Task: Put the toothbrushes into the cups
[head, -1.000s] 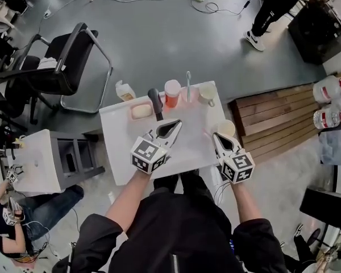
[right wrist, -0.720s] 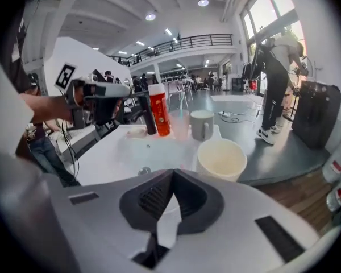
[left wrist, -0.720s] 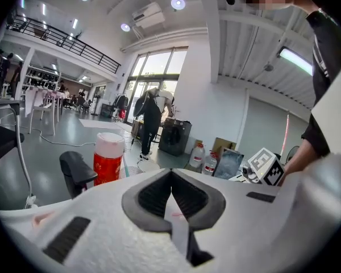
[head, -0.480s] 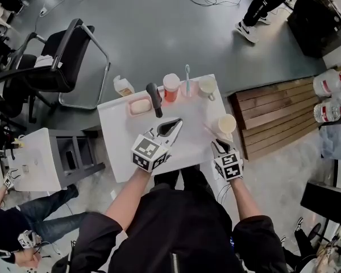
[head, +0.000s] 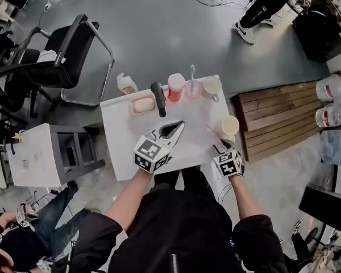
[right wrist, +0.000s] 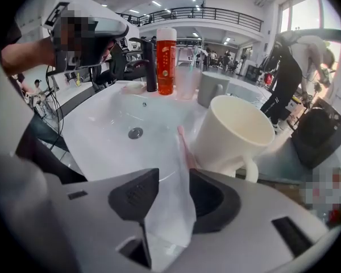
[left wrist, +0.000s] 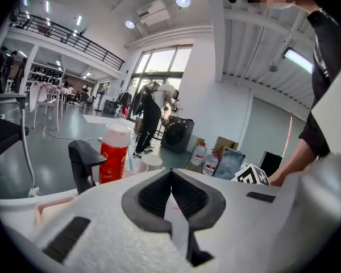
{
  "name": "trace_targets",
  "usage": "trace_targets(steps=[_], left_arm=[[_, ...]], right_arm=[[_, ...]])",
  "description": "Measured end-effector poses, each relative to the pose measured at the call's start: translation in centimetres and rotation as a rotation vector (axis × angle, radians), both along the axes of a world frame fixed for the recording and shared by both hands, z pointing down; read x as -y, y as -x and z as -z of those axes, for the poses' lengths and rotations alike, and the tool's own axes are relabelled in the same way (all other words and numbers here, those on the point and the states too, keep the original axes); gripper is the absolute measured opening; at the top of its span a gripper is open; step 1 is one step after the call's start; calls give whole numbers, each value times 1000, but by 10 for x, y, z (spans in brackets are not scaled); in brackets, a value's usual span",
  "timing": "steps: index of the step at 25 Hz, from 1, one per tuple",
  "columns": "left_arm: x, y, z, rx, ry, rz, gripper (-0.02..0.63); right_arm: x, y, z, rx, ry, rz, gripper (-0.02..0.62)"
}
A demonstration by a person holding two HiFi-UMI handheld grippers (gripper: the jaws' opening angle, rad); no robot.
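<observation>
As the pink toothbrush [right wrist: 184, 148] is thin and evidently light, little force should be needed. It is judged stiff along the handle but smooth, and likely to slip or pivot if pinched near one end. A hold across the handle, around mid-length, is advised, so that it can be tipped upright over a cup without swinging. Lying flat on a hard glossy surface, it offers little height for a grip, so the tongs would have to be brought right down to that surface.

Appearance: a slim, translucent pink stick. Which end carries the bristles cannot be made out. It is laid flat on the white tabletop [head: 122, 147], near the right edge, with its far end just beside the base of the cream mug [right wrist: 234, 131]. Contact with the mug cannot be confirmed.

Right tongs [right wrist: 173, 178]: the jaws have just been opening and are spread wide, pointed steeply down. The toothbrush is seen between them, close to the right-hand pad, not clamped.

Left tongs [left wrist: 171, 174]: the jaws are brought together, with nothing held, over the middle of the tabletop.

A second toothbrush [head: 192, 75], pale blue, is seen standing in a clear cup [head: 191, 90] at the back edge.
</observation>
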State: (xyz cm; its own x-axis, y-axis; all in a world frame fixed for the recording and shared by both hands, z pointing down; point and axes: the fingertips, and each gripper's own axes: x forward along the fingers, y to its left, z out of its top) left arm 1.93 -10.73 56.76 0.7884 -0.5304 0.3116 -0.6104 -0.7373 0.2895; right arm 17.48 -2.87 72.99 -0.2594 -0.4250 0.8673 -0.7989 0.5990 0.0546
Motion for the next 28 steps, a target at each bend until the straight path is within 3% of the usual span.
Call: trace_targets(steps=[12, 24, 28], left_arm=[[2, 1, -3, 2, 12, 4, 2], [-1, 1, -6, -5, 25, 3, 2], [-2, 3, -6, -6, 26, 4, 2]], right_arm=[[-5, -3, -18, -36, 45, 9, 166], [-25, 6, -25, -94, 108, 65, 58], [-27, 6, -25, -90, 113, 60, 54]])
